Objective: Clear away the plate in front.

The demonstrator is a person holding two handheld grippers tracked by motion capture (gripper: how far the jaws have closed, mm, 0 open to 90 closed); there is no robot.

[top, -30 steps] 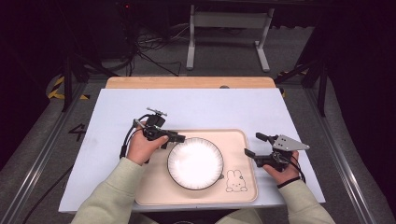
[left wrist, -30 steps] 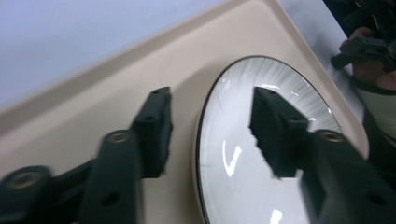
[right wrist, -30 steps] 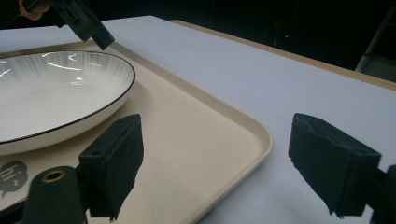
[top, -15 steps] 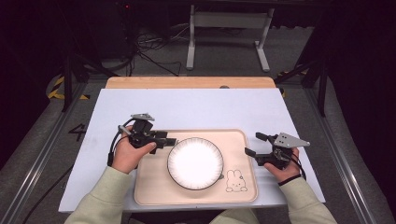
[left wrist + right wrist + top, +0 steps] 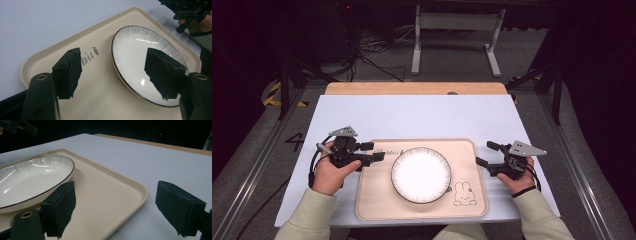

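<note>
- Dark floor and cables ring a white table point(image 5: 422, 117), on which a beige tray point(image 5: 372, 200) lies at the near edge, its long axis running left to right.
- At the tray's near right corner a rabbit drawing point(image 5: 460, 194) faces the person.
- A white plate point(image 5: 421, 174) with a dark rim sits at the tray's middle, between both tools.
- Left gripper point(image 5: 374, 151) hovers over the tray's left edge, jaws apart and empty, pointing right at the plate; its own view has the plate rim point(image 5: 120, 75) between its jaws, so it looks the nearer one.
- Right gripper point(image 5: 487, 154), jaws likewise apart and empty, sits just off the tray's right edge, straddling that edge point(image 5: 140, 192) in its own view.
</note>
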